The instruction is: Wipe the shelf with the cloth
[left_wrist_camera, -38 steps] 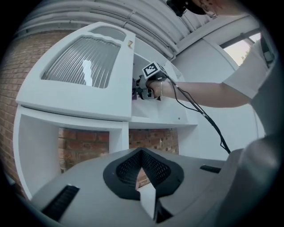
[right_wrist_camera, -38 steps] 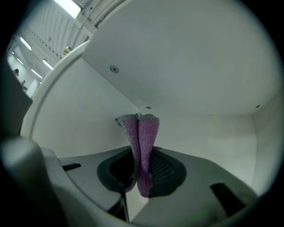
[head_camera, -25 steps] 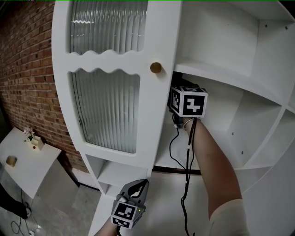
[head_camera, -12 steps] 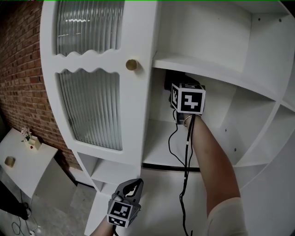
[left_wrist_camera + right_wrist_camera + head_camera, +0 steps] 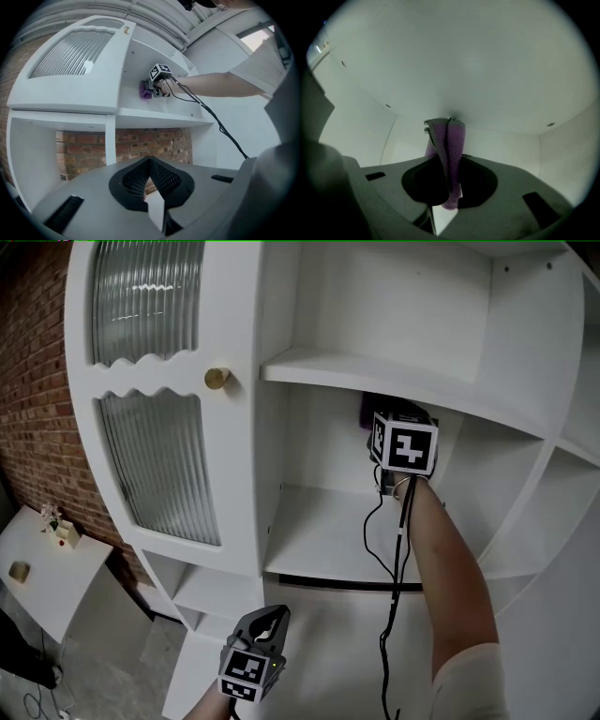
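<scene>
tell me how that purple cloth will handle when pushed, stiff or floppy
Probably floppy: the purple cloth is folded and bunched in the shut right tool. Likely light, since that narrow pinch alone carries it. Its fuzzy nap would probably drag on the white shelf rather than slip.

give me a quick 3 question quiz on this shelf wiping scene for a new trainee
1. Multiple choice: what is the right gripper clamped on? A) a sponge B) a purple cloth C) nothing
2. True or false: the left gripper is gripping the door knob.
3. Fill in: the cloth's far end touches a ____ surface inside the cabinet.
Key: 1 B. 2 false: its jaws are together on nothing, low outside the cabinet. 3 white.
</scene>
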{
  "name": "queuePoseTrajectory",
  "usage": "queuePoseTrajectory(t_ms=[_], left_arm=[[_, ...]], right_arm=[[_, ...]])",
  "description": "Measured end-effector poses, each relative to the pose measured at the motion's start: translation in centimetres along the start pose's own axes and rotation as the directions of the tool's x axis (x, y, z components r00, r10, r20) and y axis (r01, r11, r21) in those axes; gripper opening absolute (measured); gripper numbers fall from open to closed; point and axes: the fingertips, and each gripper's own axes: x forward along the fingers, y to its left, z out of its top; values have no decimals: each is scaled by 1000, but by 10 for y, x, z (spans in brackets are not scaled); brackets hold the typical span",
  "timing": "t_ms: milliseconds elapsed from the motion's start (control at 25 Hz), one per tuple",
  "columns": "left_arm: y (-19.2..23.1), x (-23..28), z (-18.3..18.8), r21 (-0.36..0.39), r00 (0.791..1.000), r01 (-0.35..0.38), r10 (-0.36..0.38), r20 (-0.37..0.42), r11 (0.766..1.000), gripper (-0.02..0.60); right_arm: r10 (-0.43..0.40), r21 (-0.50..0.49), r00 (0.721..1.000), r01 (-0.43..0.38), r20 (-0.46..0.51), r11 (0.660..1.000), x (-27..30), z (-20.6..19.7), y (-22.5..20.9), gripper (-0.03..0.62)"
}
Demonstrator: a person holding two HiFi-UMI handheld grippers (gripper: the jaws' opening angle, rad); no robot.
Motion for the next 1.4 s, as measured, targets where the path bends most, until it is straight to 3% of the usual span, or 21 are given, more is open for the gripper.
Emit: queuePoseTrajectory(t_ms=[280, 640, 840, 960, 1200, 1400], left_arm=[[-31, 22, 6, -8, 999, 39, -39, 33, 999, 14], [-60, 34, -2, -19, 998, 60, -60, 12, 998, 14], [-63, 36, -4, -23, 998, 55, -55, 5, 998, 14], [-70, 35, -5, -25, 998, 64, -64, 3, 998, 14], [-72, 30, -3, -53, 997, 80, -81, -9, 995, 14], [-63, 22, -5, -56, 998, 65, -65, 17, 996, 14]], right_arm=[[-81, 14, 997, 81, -6, 997, -11, -12, -63, 81], [-220, -12, 974, 219, -49, 976, -26, -20, -121, 81], [-276, 102, 959, 282, -68, 954, -34, -32, -143, 71], [-290, 117, 954, 297, -75, 948, -35, -36, -144, 71], [-237, 96, 969, 242, -62, 965, -43, -30, -132, 75], [-122, 48, 992, 124, -41, 991, -46, -34, -79, 77]])
